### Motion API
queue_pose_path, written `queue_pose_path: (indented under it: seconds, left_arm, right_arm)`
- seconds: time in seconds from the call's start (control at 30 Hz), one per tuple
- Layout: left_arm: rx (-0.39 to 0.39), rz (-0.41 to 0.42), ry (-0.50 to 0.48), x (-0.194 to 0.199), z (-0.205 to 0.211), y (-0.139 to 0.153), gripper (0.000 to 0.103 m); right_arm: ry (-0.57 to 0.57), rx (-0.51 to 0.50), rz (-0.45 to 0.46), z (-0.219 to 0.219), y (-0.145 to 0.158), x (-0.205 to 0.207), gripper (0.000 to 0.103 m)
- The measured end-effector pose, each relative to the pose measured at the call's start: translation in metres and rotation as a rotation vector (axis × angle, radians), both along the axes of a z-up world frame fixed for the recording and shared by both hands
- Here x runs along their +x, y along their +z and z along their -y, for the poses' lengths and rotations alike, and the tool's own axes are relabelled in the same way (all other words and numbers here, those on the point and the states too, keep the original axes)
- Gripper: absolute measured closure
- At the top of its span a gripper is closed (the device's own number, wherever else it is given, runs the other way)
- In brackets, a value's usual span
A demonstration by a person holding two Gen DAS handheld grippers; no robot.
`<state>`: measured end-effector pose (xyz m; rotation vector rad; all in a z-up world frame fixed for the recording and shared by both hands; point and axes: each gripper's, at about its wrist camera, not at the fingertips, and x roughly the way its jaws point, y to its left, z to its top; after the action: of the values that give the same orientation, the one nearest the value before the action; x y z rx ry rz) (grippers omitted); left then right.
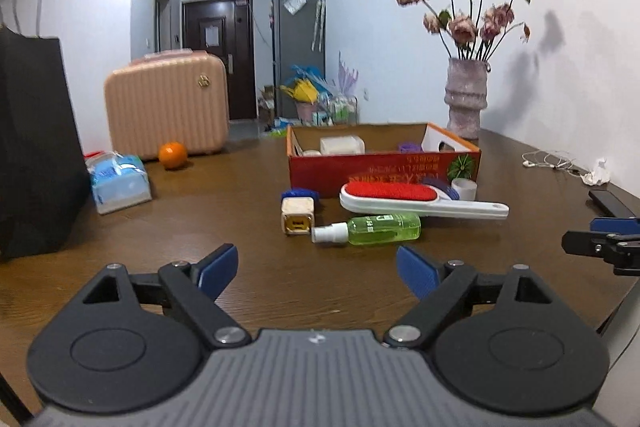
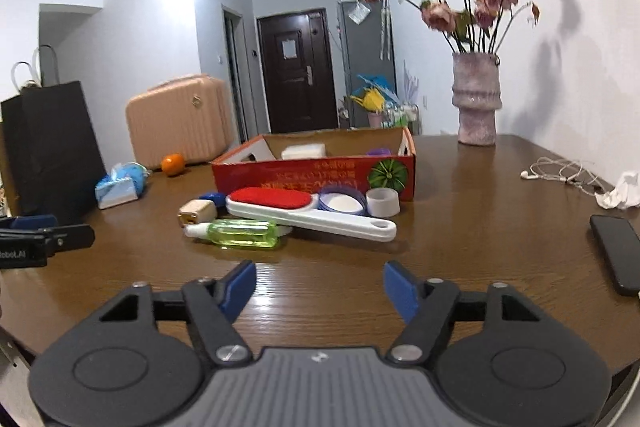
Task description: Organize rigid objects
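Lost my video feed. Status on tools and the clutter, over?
Left tool and right tool open, empty. Green spray bottle, lint brush, beige plug loose before the red box. Nothing in the way.

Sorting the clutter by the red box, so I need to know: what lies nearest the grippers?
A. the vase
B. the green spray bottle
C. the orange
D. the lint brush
B: the green spray bottle lies on its side in front of the lint brush, closest to both grippers.
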<state>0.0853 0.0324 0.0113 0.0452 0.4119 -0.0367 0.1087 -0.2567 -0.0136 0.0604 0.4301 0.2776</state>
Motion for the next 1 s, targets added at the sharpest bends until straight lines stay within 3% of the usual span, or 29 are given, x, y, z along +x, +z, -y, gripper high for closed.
queue_pose_path:
  seconds: [0.23,0.4,0.6,0.8,0.93,1.0]
  left_arm:
    - [-0.066,-0.07,-0.068,0.076,0.005,-0.001,0.031]
    - [-0.096,-0.122,-0.134,0.155,0.014,-0.002,0.036]
    - [-0.144,-0.257,-0.144,0.232,0.02,-0.021,0.038]
    - [-0.27,-0.329,-0.179,0.26,0.011,-0.036,0.049]
    - [-0.275,-0.334,-0.178,0.261,0.01,-0.035,0.052]
    - [-0.269,-0.33,-0.17,0.258,0.011,-0.034,0.061]
  right_arm:
    - [-0.056,0.049,-0.067,0.013,-0.008,0.068,0.056]
    - [-0.098,0.12,-0.142,0.031,-0.017,0.125,0.064]
    - [-0.117,0.192,-0.241,0.048,-0.037,0.169,0.074]
    - [-0.099,0.228,-0.306,0.052,-0.048,0.188,0.087]
    - [-0.11,0.278,-0.33,0.055,-0.052,0.196,0.088]
    - [-0.115,0.301,-0.348,0.058,-0.051,0.196,0.088]
